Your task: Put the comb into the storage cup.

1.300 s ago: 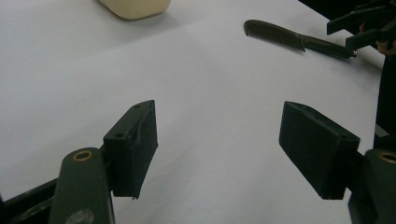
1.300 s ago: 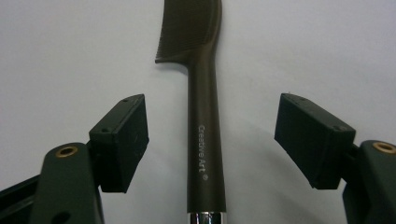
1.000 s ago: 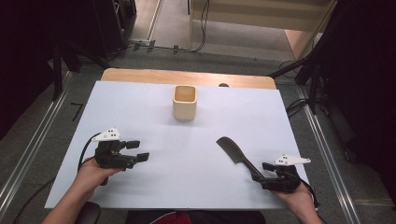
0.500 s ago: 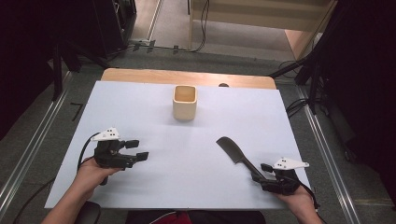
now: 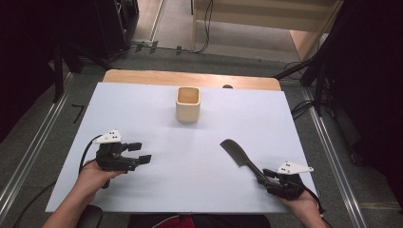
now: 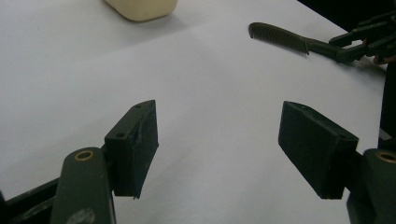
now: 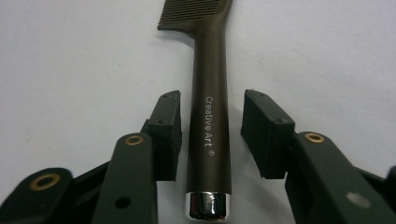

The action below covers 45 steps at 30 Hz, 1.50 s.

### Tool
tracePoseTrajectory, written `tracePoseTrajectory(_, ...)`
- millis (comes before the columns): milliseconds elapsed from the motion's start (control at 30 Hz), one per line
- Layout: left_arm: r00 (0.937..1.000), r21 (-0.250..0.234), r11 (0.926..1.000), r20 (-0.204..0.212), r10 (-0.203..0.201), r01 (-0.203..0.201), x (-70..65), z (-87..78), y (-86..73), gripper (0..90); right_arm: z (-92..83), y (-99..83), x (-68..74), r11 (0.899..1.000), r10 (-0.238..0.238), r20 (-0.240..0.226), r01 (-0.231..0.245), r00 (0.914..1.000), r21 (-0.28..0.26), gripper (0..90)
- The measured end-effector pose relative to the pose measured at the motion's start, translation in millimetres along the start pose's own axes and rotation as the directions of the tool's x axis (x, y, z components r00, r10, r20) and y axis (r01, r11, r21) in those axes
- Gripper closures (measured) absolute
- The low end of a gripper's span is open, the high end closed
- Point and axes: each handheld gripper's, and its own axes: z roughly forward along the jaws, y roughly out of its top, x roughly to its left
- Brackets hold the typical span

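A dark comb (image 7: 208, 116) lies flat on the pale, smooth sheet covering the desk (image 5: 157, 95), at its near right. The right claw (image 7: 211, 135) straddles the comb's round, matte handle; its jaws have just been closing, with narrow gaps left on both sides, so the pads are not yet pressing. The right gripper view shows what the high view cannot: white lettering along the handle, a shiny metal cap at its near end, and fine teeth at the far end. The left claw (image 5: 138, 153) rests at the near left, its blocky black pads spread wide over bare sheet. A cream, square-sided cup (image 5: 188, 103) with rounded corners stands toward the far middle, well apart from the comb.
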Motion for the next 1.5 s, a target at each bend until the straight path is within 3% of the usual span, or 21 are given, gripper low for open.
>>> tracePoseTrajectory(167, 1.0, 0.003, 1.0, 0.0, 0.001, -0.001, 0.0, 0.7, 0.0, 29.8, 0.4, 0.1, 2.3, 1.0, -0.011, 0.031, 0.011, 0.9995, 0.003, 68.6)
tracePoseTrajectory(467, 1.0, 0.005, 1.0, 0.0, 0.001, -0.001, -0.2, 1.1, 0.1, 29.8, 0.4, 1.5, -1.5, 0.999, -0.036, 0.007, 0.036, 0.9993, 0.006, 70.0)
tracePoseTrajectory(633, 1.0, 0.006, 1.0, -0.001, -0.001, 0.001, -0.3, 1.5, 0.1, 29.9, -0.2, 1.9, -5.7, 1.0, 0.004, -0.027, -0.004, 0.9996, 0.004, 70.2)
tracePoseTrajectory(767, 1.0, 0.008, 1.0, -0.002, -0.003, 0.003, -0.2, 1.6, 0.1, 29.8, -0.9, 3.1, -5.3, 1.0, 0.006, -0.039, -0.006, 0.9992, -0.001, 70.2)
tracePoseTrajectory(1067, 1.0, 0.006, 0.9999, 0.001, -0.009, 0.009, 0.0, 2.9, 0.0, 29.8, -8.5, 10.5, -5.3, 0.998, 0.042, -0.028, -0.044, 0.9987, -0.042, 70.3)
tracePoseTrajectory(1300, 0.9999, 0.013, 0.9998, -0.003, -0.016, 0.016, 0.2, 3.1, 0.4, 29.8, -15.4, 22.0, 4.1, 0.996, 0.031, -0.004, -0.032, 0.9995, -0.077, 70.3)
tracePoseTrajectory(1500, 0.9997, 0.019, 0.9995, -0.004, -0.026, 0.026, -0.2, 3.8, 0.6, 29.8, -17.2, 32.8, 10.3, 0.992, 0.043, -0.012, -0.044, 0.999, -0.115, 70.3)
